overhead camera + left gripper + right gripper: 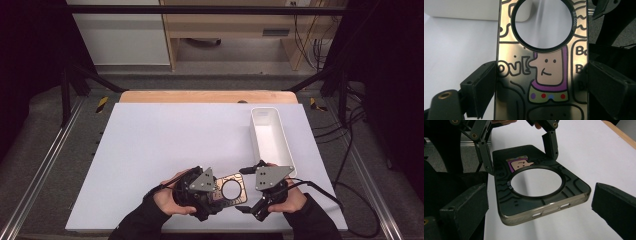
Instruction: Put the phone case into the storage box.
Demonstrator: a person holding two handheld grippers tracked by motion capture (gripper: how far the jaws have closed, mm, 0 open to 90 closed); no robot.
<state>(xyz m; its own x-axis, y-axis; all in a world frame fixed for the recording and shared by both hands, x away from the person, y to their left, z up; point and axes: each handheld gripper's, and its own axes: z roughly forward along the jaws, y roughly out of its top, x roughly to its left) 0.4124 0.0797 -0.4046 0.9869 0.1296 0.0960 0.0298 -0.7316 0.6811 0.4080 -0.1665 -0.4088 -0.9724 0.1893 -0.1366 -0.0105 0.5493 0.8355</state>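
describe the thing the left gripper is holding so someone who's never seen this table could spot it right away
On the white table, look at the near edge, left of the long white bin. There the left gripper clamps a flat phone case by its long sides, above the surface. A large black-rimmed round hole and a purple-framed cartoon face set it apart from the plain bin.

The translucent smoky-grey plastic phone case with a printed cartoon figure (534, 202) looks glossy and smooth, its rim catching light; the black ring (536, 195) round its circular opening is satin. The left gripper (541, 82) has matt black plastic pads (484, 85), and a brass-coloured metal insert (444, 95) sits in its body. The white worktop (165, 135) is matt and smooth. The white rectangular plastic bin (280, 145) has a slight sheen.
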